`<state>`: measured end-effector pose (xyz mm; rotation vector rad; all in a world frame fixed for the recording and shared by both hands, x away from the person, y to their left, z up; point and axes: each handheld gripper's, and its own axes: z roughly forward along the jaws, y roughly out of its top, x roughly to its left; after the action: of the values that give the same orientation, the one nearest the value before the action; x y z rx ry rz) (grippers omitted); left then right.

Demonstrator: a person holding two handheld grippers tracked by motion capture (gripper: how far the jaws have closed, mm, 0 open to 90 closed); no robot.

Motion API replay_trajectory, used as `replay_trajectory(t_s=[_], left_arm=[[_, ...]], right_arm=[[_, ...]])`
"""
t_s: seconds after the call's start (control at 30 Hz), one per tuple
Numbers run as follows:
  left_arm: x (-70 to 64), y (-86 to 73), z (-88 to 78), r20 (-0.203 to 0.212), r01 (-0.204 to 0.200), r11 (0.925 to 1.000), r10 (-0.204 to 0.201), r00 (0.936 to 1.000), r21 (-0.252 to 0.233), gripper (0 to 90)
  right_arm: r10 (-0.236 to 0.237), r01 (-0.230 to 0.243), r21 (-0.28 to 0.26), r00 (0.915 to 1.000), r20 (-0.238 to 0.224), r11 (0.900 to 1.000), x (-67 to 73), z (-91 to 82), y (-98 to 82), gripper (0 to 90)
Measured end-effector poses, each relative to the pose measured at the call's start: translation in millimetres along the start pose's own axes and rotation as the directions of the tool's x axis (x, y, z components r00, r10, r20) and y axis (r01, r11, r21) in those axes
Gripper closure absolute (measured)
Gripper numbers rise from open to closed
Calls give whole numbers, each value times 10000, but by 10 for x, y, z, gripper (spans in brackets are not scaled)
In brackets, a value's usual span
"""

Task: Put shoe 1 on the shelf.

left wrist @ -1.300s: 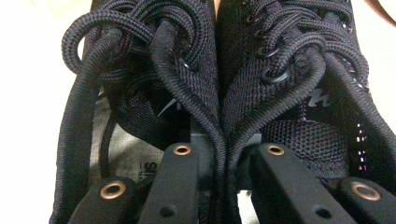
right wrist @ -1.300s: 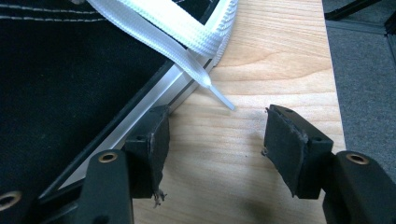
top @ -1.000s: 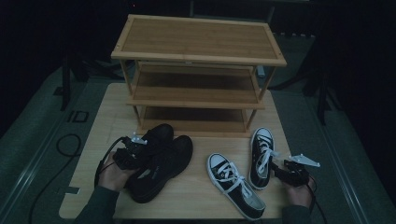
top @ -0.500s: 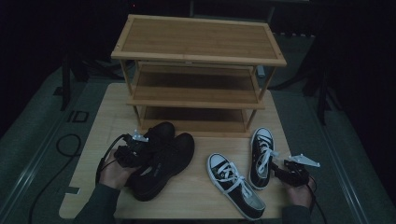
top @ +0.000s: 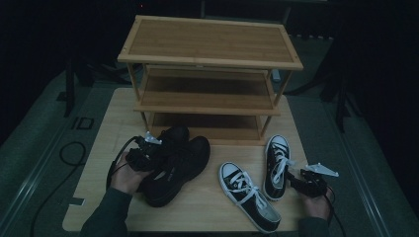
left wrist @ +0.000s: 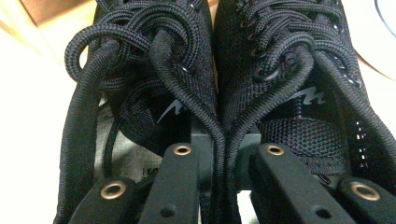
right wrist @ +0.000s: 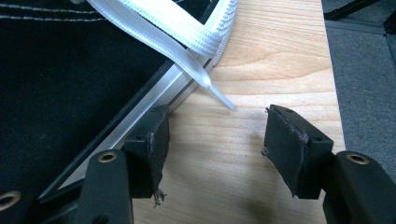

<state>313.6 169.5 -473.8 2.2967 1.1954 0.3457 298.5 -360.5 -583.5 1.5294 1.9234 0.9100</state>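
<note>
A pair of black shoes (top: pixel 173 165) lies side by side at lower left of centre in the high view, on the wooden table (top: pixel 197 207), just in front of the bamboo shoe rack (top: pixel 210 74) that fills the upper middle of the frame. The toes point up and to the right toward the rack's lowest shelf.

The left gripper (top: pixel 148 153) sits at the heel end of that pair, held in a hand that enters from the bottom left. In the left gripper view its jaws are drawn close together, one inside each shoe opening, with the two inner collars and a run of thick black laces (left wrist: pixel 219 135) pinched between them. So the gripper is clenched on the black shoes, grasping both by their adjoining inner walls.

At lower right of the high view stand two black-and-white canvas sneakers (top: pixel 262 182), one slanted toward the bottom edge, the other nearly upright in the frame beside it. The right gripper (top: pixel 309 180) rests low at the right edge of the table, just beside the upright sneaker. In the right gripper view its jaws stand apart over bare wood, released and holding nothing; the left-hand pad seems to touch the sneaker's white sole edge, though the angle leaves that unsure. A white lace tip (right wrist: pixel 219 95) lies on the wood near the jaws.
</note>
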Motion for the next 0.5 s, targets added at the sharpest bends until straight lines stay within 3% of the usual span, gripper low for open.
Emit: replay_trajectory(t_s=[0.3, 0.5], left_arm=[[-9, 103, 47, -16, -60, 10000, 60, 10000, -52, 837], [20, 183, 77, -237, -10, 9997, 4, 9997, -251, 838]], right_arm=[[4, -4, 0, 10000, 0, 10000, 0, 0, 0, 399], [11, -11, 4, 10000, 2, 10000, 0, 0, 0, 398]])
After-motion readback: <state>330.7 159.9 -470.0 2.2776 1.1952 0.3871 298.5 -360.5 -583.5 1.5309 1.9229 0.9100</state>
